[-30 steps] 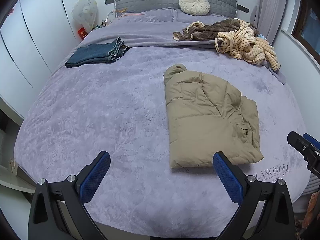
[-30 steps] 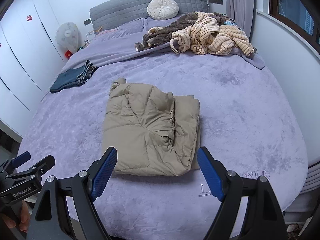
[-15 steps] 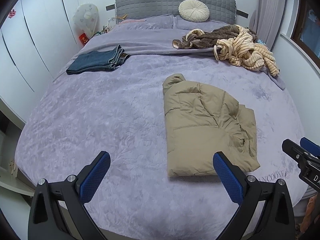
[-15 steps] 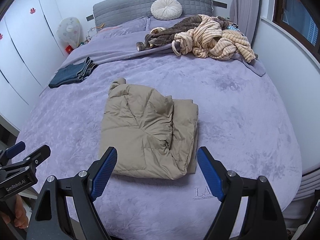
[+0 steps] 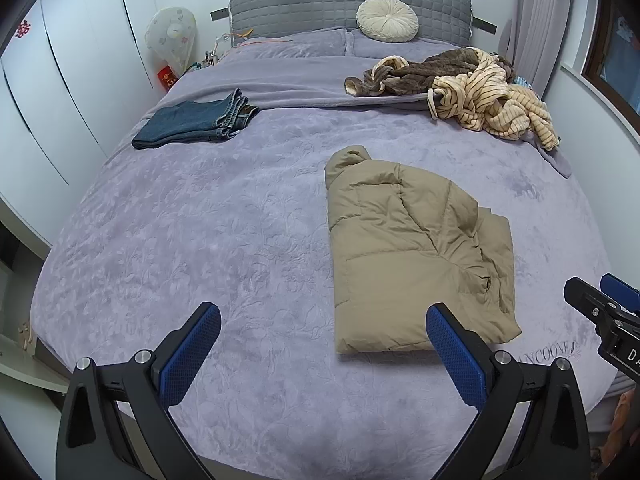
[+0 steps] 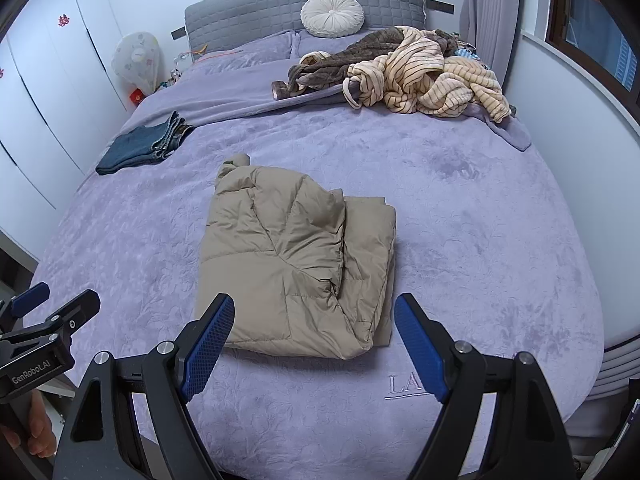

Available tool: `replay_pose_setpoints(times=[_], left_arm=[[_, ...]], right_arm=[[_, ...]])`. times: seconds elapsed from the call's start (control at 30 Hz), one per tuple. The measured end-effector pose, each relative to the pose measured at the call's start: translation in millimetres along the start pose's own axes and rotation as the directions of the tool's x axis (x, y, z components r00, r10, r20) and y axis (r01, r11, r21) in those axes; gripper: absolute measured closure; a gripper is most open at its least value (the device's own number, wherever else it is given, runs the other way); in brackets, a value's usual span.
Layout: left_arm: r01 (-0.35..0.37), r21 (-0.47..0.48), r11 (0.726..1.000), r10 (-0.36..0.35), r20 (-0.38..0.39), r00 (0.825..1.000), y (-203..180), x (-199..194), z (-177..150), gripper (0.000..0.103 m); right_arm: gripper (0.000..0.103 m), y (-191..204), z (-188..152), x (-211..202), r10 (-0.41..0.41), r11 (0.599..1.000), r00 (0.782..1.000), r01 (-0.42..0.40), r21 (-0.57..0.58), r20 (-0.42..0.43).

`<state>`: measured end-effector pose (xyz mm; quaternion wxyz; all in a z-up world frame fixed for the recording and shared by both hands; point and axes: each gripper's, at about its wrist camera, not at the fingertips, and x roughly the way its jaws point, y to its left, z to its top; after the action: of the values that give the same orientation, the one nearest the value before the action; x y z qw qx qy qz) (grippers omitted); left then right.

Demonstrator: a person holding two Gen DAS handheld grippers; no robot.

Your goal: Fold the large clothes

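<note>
A tan puffer jacket [image 5: 408, 248] lies folded into a rectangle on the purple bed [image 5: 200, 240]; it also shows in the right wrist view [image 6: 296, 264]. My left gripper [image 5: 320, 344] is open and empty above the bed's foot, with the jacket ahead and to the right. My right gripper [image 6: 314, 334] is open and empty, hanging just short of the jacket's near edge. Each gripper shows at the side of the other's view: the right gripper [image 5: 600, 312] and the left gripper [image 6: 48, 312].
Folded blue jeans [image 5: 196, 122] lie at the far left of the bed. A heap of striped and brown clothes [image 5: 472, 88] lies at the far right. A round cream cushion [image 5: 387, 20] leans on the grey headboard. White wardrobes [image 5: 60, 80] stand on the left.
Both grippers have drawn back and up from the bed, so the jacket sits farther off. Both stay open. The jacket has not moved.
</note>
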<state>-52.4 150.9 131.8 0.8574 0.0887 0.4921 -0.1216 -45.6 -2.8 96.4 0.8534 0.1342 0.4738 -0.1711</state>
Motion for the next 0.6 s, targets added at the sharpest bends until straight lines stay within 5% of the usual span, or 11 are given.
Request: replay_pose_setpoints(times=[0.6], left_arm=[[0.0, 0.001, 1.0, 0.0, -0.001, 1.0, -0.6, 0.7, 0.5, 0.0]], right_arm=[[0.019, -0.9, 1.6, 0.0, 0.001, 1.0, 1.0, -0.001, -0.002, -0.002]])
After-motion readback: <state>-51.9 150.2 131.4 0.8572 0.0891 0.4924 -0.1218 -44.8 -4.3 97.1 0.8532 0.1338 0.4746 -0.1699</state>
